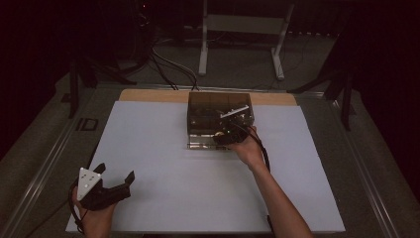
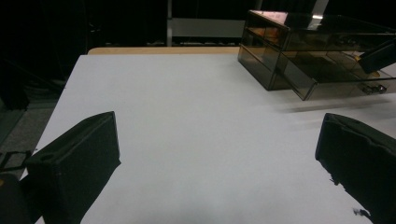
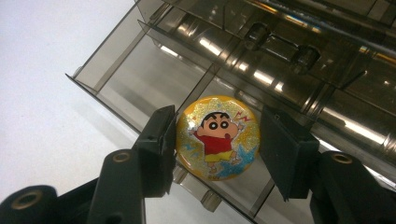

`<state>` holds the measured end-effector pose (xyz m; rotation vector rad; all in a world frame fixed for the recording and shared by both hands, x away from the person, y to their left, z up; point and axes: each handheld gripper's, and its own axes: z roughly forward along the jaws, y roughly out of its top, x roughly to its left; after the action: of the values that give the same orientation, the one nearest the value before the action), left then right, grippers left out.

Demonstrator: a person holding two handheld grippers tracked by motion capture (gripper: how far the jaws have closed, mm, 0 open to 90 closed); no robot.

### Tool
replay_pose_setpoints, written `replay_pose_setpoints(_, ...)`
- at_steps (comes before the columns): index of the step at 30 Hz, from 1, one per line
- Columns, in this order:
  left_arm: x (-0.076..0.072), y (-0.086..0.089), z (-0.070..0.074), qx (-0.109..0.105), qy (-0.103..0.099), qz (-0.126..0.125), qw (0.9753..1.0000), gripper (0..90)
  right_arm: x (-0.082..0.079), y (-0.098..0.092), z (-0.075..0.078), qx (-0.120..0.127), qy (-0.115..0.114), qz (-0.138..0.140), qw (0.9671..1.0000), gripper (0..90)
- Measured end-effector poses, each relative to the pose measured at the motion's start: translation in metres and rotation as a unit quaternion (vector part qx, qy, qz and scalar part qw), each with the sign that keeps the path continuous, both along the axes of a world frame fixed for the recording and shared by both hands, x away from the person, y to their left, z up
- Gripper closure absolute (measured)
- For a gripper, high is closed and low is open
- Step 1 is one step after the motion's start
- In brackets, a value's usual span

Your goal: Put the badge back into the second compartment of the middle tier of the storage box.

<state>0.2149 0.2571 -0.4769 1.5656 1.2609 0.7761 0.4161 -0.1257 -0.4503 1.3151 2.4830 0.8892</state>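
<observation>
Hovered right gripper over open drawer, jaws loosely around cartoon badge, right side gapped. Could slip, missing its compartment. Left gripper gaped idle over counter.

wooden table, white sheet over it, smoky plastic drawer box on sheet

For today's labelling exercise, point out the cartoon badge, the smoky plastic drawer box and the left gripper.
cartoon badge [image 3: 217,138], right gripper view, on the figure's red shirt.
smoky plastic drawer box [image 1: 210,101], high view, on its top panel.
left gripper [image 1: 116,176], high view, midway between its open jaws.
</observation>
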Motion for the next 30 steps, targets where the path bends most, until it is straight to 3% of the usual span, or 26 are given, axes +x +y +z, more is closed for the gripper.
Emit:
replay_pose_setpoints(11, 0.0, 0.0002, 0.0, -0.001, 0.0, 0.0, 1.0, 1.1, 0.0017, 0.0001, -0.0036, -0.001, 0.007, -0.005, 1.0, 46.8)
replay_pose_setpoints(12, -0.0001, 0.0001, 0.0, 0.0, 0.0, 0.0, 1.0, 1.1, 0.0024, -0.0009, -0.0038, 0.006, 0.008, -0.01, 0.9999, 38.8)
replay_pose_setpoints(15, -0.0001, 0.0001, 0.0, -0.001, 0.0, 0.0, 1.0, 1.1, 0.0024, -0.0021, -0.0032, 0.019, 0.012, -0.01, 0.9997, 32.8)
replay_pose_setpoints(16, -0.0001, 0.0001, 0.0, -0.001, 0.0, 0.0, 1.0, 1.1, 0.0009, -0.0023, -0.0017, 0.02, 0.007, -0.013, 0.9997, 23.4)
replay_pose_setpoints(19, 0.0, -0.0002, -0.0001, -0.001, 0.0, -0.001, 1.0, 1.1, -0.001, -0.0031, 0.0011, 0.021, 0.0, -0.016, 0.9996, 16.4)
replay_pose_setpoints(30, 0.001, -0.0009, 0.0001, 0.0, -0.001, -0.001, 1.0, 1.1, -0.0068, -0.007, 0.0059, 0.028, -0.003, -0.014, 0.9995, 10.8)
